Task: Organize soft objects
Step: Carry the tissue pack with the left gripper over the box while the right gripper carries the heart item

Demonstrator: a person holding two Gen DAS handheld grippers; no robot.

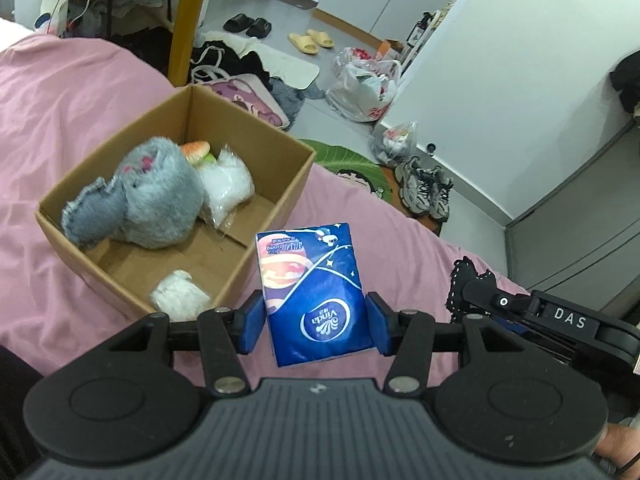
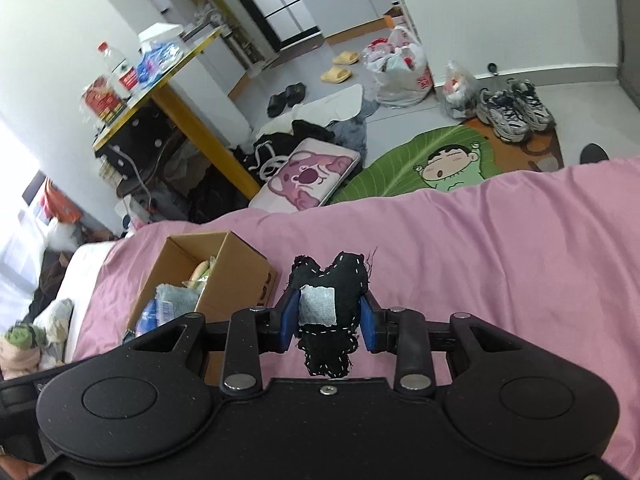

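One cardboard box on the pink bed cover, holding one grey plush, one orange-topped toy and two white bundles. Left gripper, partly open, clamps one blue tissue pack just beside the box's near wall. Right gripper, narrower, pinches one black stitched fabric heart above open bed cover, box to its left.

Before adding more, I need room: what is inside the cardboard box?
Inside the cardboard box: grey plush toy, toy burger, two white bagged bundles. Anything beneath the plush is hidden.
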